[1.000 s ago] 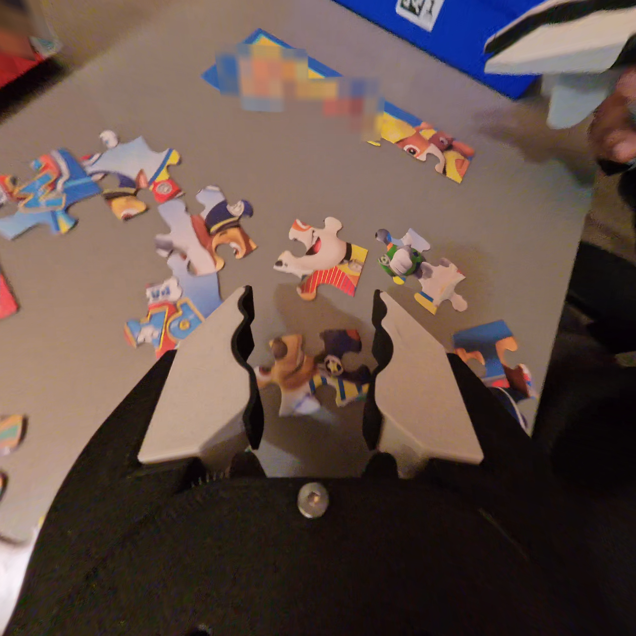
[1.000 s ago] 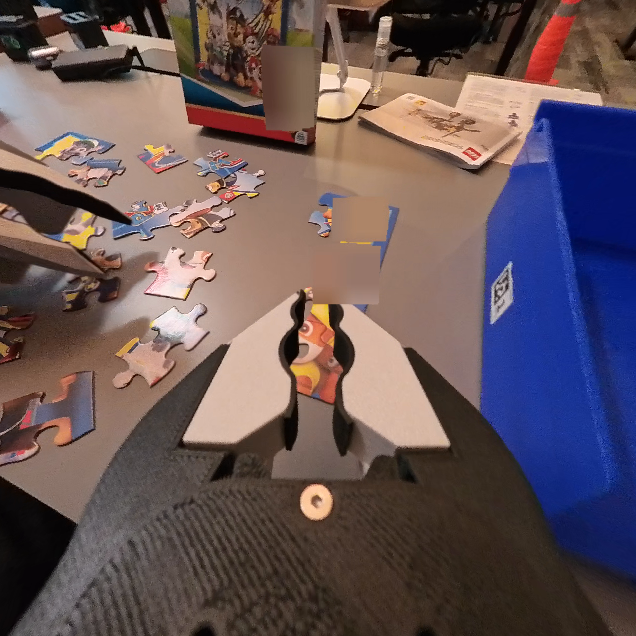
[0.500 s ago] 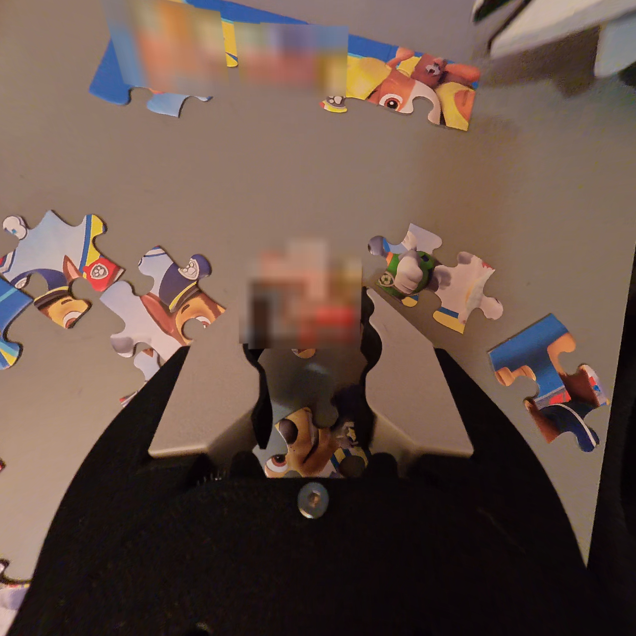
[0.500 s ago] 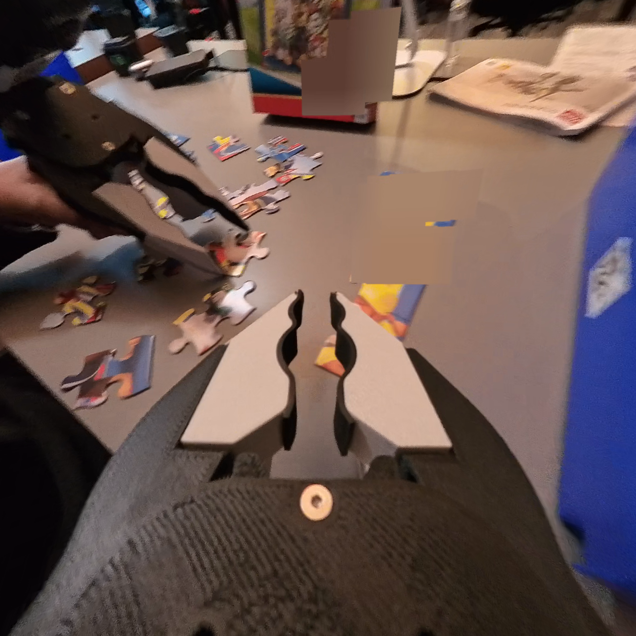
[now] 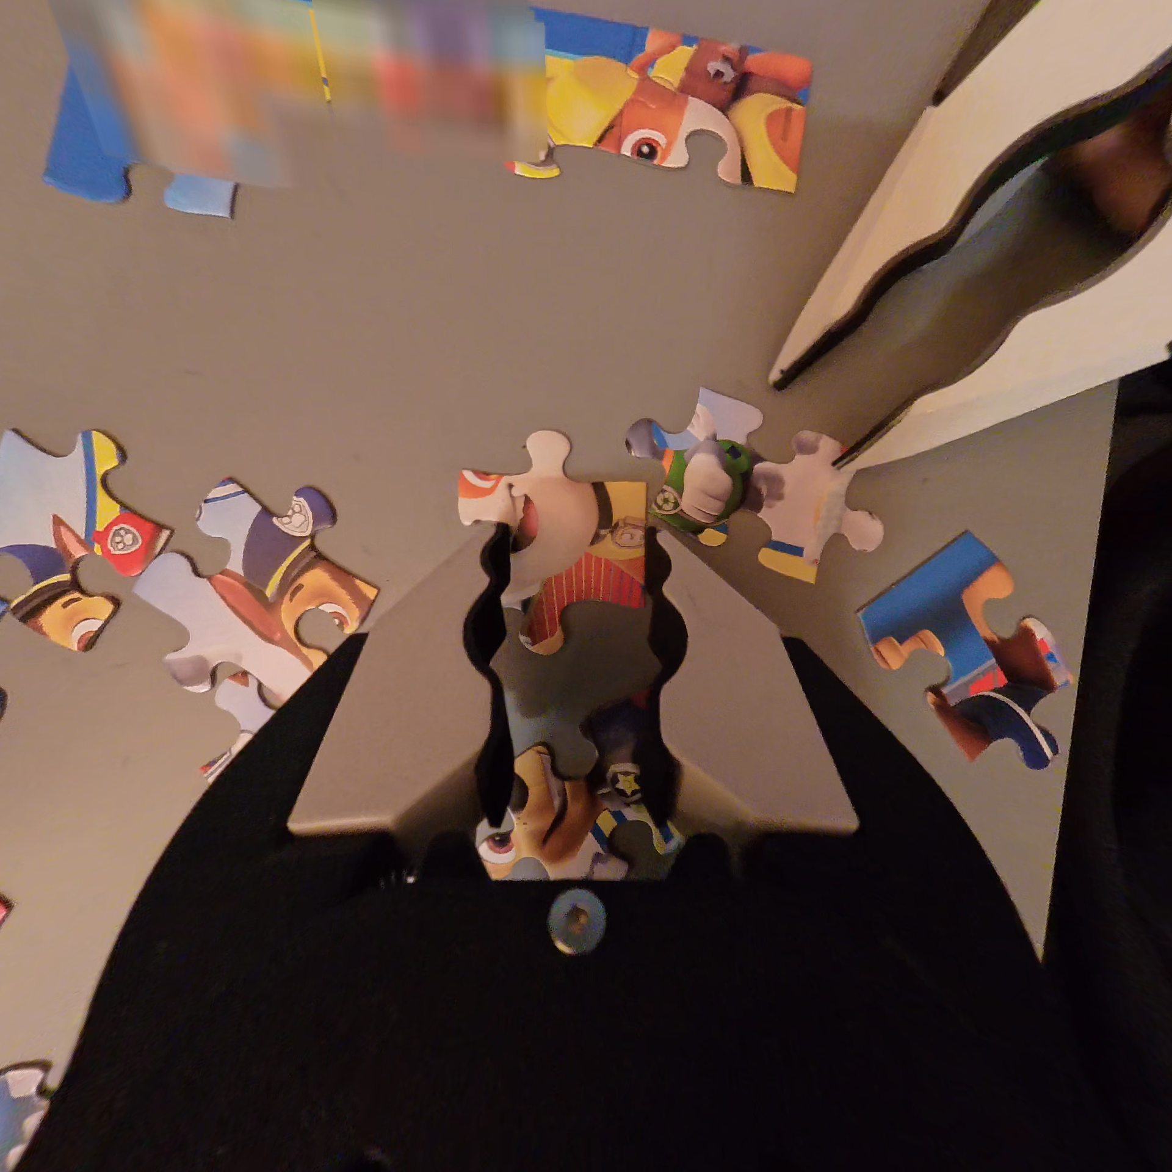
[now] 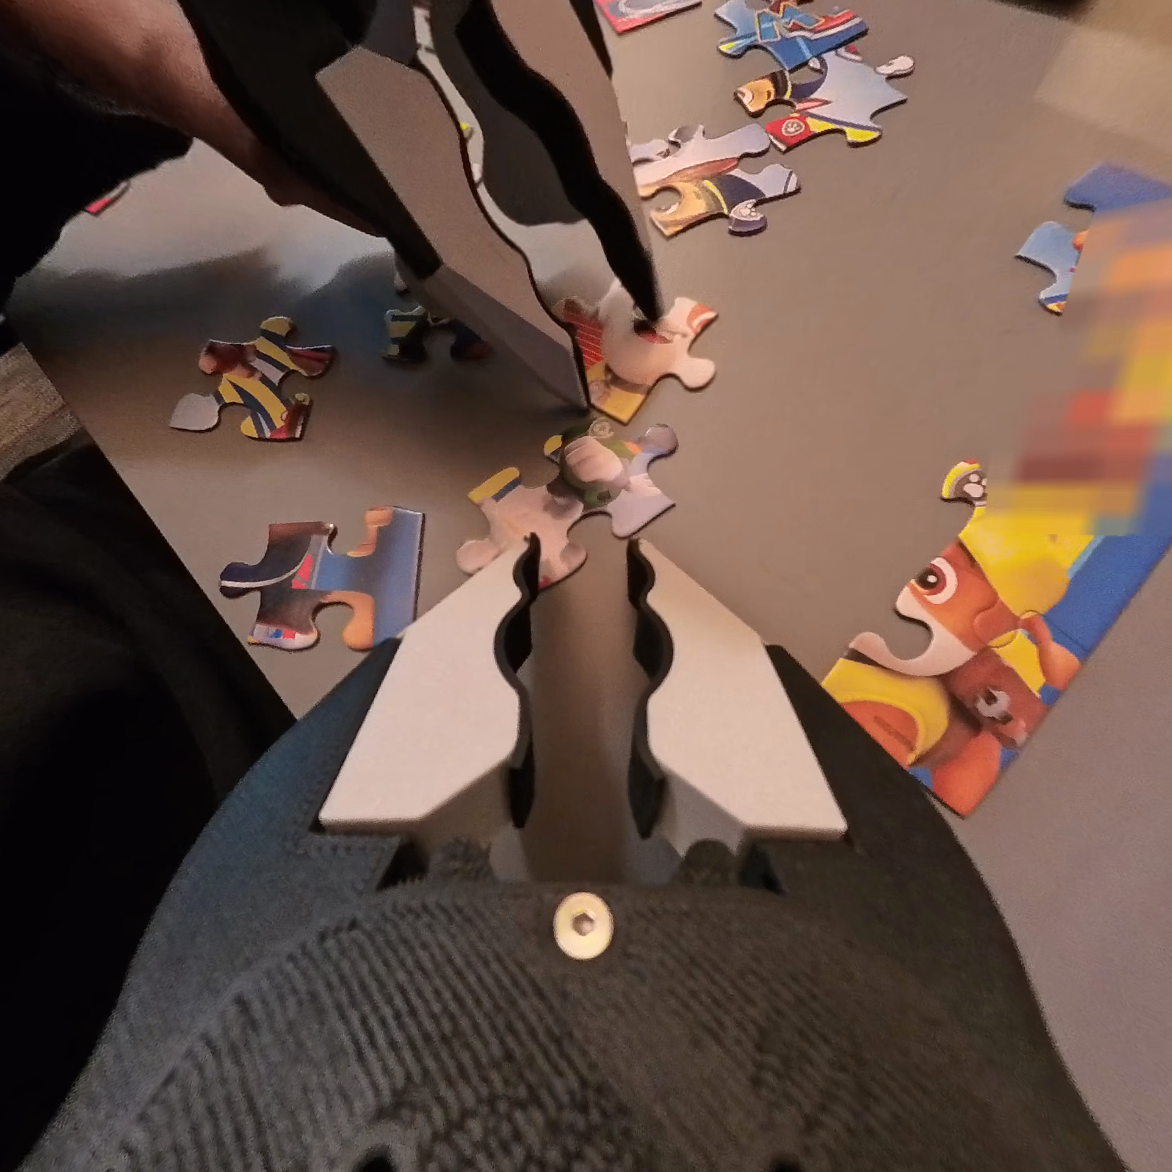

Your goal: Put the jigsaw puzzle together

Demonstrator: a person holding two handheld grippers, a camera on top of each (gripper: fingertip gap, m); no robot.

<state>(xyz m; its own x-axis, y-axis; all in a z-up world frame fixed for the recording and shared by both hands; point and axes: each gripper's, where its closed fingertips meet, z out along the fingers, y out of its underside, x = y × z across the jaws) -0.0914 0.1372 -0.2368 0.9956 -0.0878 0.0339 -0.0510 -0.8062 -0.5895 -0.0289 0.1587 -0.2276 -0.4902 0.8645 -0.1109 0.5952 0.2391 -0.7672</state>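
Note:
My left gripper (image 5: 574,533) is open, tips down on the grey table (image 5: 412,317). A white, red-striped and yellow puzzle piece (image 5: 571,552) lies flat between its fingers. One fingertip (image 6: 640,311) rests on top of the piece and the other stands at its edge. A brown dog piece (image 5: 558,818) lies farther back under the fingers. My right gripper (image 6: 583,552) is open and empty. Its left fingertip (image 6: 526,558) reaches the edge of a green and white piece (image 6: 571,501), which also shows in the left wrist view (image 5: 729,488). The right gripper shows there too (image 5: 812,418).
A joined strip of pieces (image 5: 672,120) lies ahead and shows at the right of the right wrist view (image 6: 951,666). A blue and brown piece (image 5: 964,647) lies near the table edge (image 6: 190,571). Police-hat pieces (image 5: 266,590) and several loose pieces (image 6: 818,95) lie around. The gap from one gripper's tips to the other's is roughly 7 centimetres.
My left gripper moved forward from the brown dog piece to the white and red piece, its jaws narrowing. My right gripper left the joined strip, swung over to the green piece and opened wider.

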